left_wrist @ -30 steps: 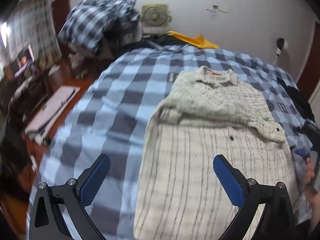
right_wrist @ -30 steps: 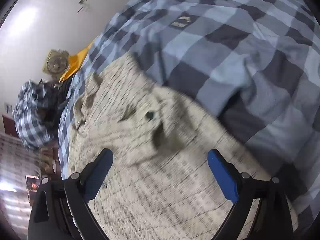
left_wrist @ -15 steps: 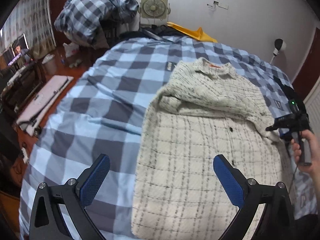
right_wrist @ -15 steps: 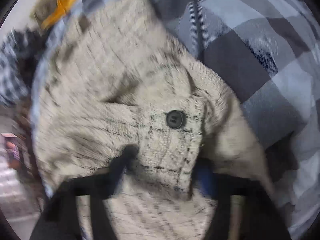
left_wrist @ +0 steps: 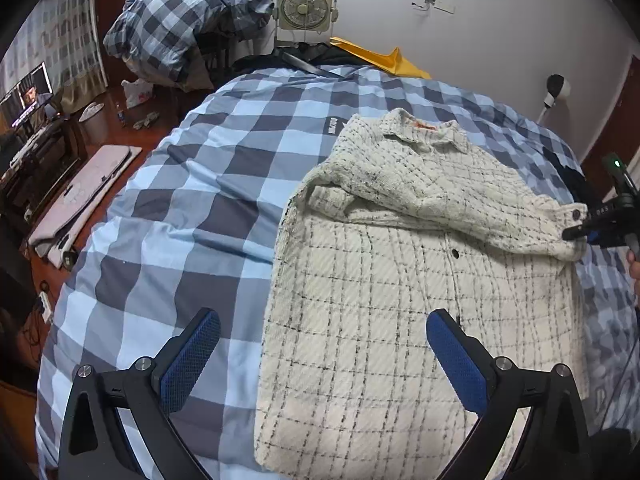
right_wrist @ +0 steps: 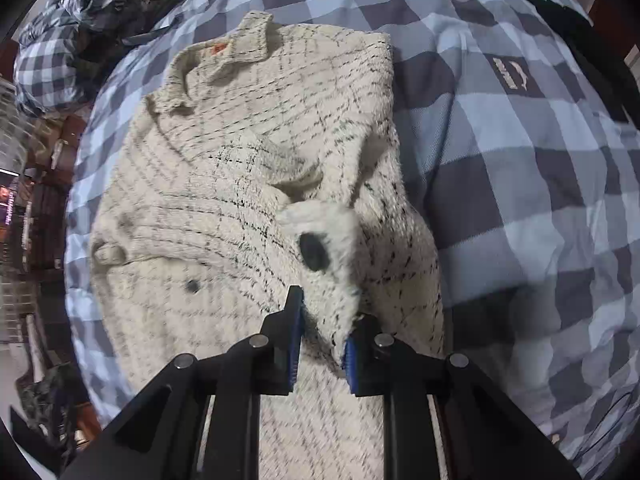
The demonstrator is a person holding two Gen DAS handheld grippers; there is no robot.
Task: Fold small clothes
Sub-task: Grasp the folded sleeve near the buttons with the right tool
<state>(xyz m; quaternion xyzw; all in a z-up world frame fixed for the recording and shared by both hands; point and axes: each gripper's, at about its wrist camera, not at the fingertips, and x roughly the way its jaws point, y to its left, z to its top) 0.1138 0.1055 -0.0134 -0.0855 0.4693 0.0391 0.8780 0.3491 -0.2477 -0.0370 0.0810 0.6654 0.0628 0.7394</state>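
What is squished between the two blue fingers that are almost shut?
The buttoned cuff of the cream checked shirt, pinched by the right gripper. The right wrist view shows it best.

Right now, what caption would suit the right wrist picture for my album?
The right gripper, just closed, pinches the buttoned cuff of a cream checked shirt on a blue plaid bedspread.

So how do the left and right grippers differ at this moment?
The left gripper is wide open with nothing between its fingers, hovering over the lower part of the shirt. The right gripper has just been closing and is shut on the sleeve cuff, which is bunched between its fingers. Both have black arms with blue pads and point down at the same cream checked shirt on the bed.
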